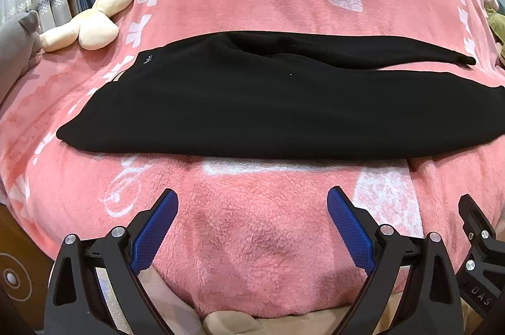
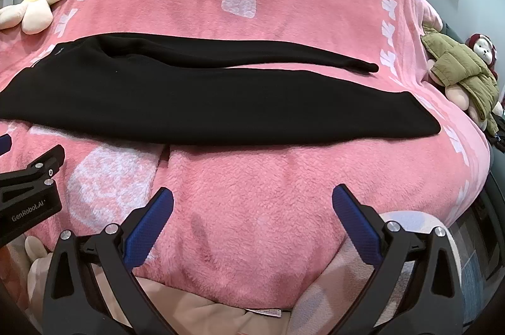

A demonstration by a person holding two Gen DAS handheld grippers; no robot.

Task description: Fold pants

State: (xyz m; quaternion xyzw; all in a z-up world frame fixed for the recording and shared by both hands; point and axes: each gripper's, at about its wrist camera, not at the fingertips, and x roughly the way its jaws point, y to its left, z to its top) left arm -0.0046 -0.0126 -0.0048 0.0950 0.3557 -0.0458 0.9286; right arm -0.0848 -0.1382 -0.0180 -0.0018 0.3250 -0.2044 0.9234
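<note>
Black pants point(image 1: 268, 108): spread flat across pink blanket point(image 1: 252, 224), legs slightly apart. Left gripper point(image 1: 252, 202) and right gripper point(image 2: 252, 199): fingers spread wide, empty, short of the pants' near edge.

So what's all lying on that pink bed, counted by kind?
Black pants: 1
Pink blanket: 1
Cream plush toy at the left edge: 1
Plush bear in a green jacket at the right edge: 1
Total: 4, not counting toys only partly visible at the far end.

Pink blanket-covered bed point(image 1: 252, 224) bearing spread black pants point(image 1: 268, 108), cream plush toy point(image 1: 91, 19).
</note>
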